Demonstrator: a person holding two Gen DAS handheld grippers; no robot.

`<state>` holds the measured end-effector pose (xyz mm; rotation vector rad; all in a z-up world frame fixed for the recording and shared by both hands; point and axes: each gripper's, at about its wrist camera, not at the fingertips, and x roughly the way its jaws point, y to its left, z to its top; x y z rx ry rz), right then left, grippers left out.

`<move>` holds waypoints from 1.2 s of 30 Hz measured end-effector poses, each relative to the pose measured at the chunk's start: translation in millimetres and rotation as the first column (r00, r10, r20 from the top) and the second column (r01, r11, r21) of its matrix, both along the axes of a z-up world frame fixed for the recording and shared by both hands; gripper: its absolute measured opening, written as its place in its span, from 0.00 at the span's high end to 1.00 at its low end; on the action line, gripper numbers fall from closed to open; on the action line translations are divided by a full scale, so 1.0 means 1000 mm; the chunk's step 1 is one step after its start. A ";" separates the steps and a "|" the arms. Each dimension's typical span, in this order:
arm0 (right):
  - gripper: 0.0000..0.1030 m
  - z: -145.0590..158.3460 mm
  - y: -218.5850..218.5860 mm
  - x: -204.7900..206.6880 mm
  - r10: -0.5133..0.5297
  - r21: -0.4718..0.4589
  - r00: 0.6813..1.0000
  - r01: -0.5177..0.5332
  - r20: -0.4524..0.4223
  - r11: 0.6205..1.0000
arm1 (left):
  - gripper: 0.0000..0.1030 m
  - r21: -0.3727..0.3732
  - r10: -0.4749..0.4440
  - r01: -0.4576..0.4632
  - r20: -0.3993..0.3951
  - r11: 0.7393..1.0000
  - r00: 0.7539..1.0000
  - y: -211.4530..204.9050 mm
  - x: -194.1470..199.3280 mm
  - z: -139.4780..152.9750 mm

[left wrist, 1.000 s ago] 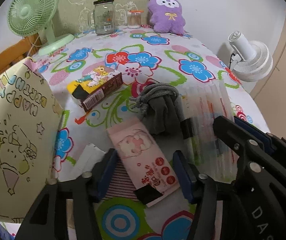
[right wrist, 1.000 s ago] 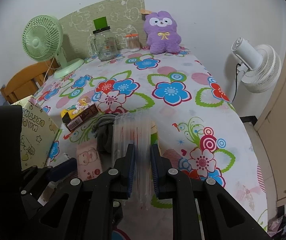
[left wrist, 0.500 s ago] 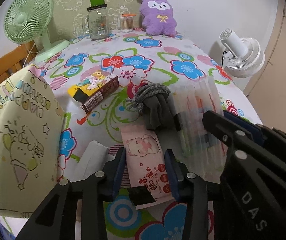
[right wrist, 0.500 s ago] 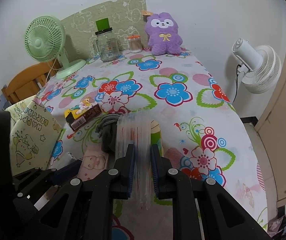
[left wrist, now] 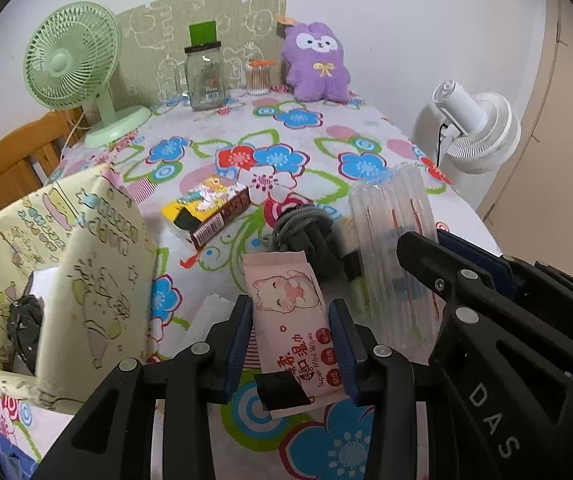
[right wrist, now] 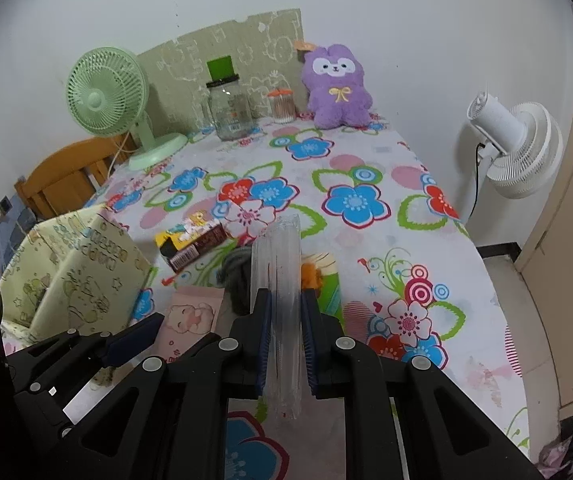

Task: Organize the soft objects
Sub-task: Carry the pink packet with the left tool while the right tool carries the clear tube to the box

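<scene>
Standing open gift bag [left wrist: 98,264], dark item inside [left wrist: 26,320]

Two fans: one green [left wrist: 71,65], one white [left wrist: 476,130]. One purple plush [left wrist: 316,66]. One glass jar [left wrist: 205,76]. One small swab pot [left wrist: 259,77]. One snack box [left wrist: 208,210]. One grey sock bundle [left wrist: 306,230]. One pink wipes pack [left wrist: 294,320]. One clear air-cushion sleeve [right wrist: 276,280]. One yellow gift bag [left wrist: 66,264]. One wooden chair [right wrist: 66,176]. One orange item [right wrist: 311,274] beside the sleeve, kind unclear. Two grippers: left [left wrist: 292,344], right [right wrist: 286,344].
</scene>
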<state>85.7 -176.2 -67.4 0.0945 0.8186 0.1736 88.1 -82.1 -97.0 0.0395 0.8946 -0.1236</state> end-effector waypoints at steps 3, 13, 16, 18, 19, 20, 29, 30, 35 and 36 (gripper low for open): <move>0.83 0.008 0.002 -0.004 0.002 0.003 1.000 -0.002 0.018 1.000 | 0.62 0.003 0.001 -0.001 0.021 1.000 1.000 0.001 -0.003 0.008; 0.83 0.038 0.005 -0.017 0.006 0.003 0.997 -0.006 0.083 1.000 | 0.62 0.005 0.001 -0.001 0.091 1.000 0.996 0.005 -0.019 0.038; 0.83 0.047 0.006 -0.021 0.005 0.003 0.995 -0.006 0.101 1.000 | 0.62 0.002 -0.002 0.002 0.111 1.000 0.994 0.006 -0.023 0.047; 0.83 0.052 0.006 -0.023 0.003 0.003 0.994 -0.003 0.110 1.000 | 0.62 0.002 -0.004 0.003 0.122 1.000 0.993 0.007 -0.025 0.052; 0.83 0.055 0.007 -0.024 0.002 0.003 0.994 -0.003 0.112 1.000 | 0.62 0.001 -0.003 0.003 0.129 1.000 0.992 0.008 -0.027 0.055; 0.83 0.058 0.007 -0.025 0.003 0.003 0.993 -0.003 0.118 1.000 | 0.62 0.000 -0.003 0.003 0.135 1.000 0.991 0.009 -0.028 0.058; 0.83 0.080 0.018 -0.034 0.014 -0.001 0.988 -0.014 0.156 1.000 | 0.62 -0.002 0.003 -0.003 0.178 1.000 0.984 0.018 -0.037 0.078; 0.83 0.082 0.020 -0.035 0.016 -0.002 0.987 -0.016 0.158 1.000 | 0.62 -0.002 0.003 -0.003 0.182 1.000 0.983 0.019 -0.038 0.079; 0.83 0.091 0.029 -0.036 0.024 -0.009 0.985 -0.023 0.171 1.000 | 0.62 -0.005 0.006 -0.005 0.201 1.000 0.980 0.029 -0.039 0.088; 0.83 0.093 0.031 -0.036 0.027 -0.009 0.984 -0.026 0.174 1.000 | 0.62 -0.005 0.006 -0.005 0.204 1.000 0.979 0.031 -0.039 0.089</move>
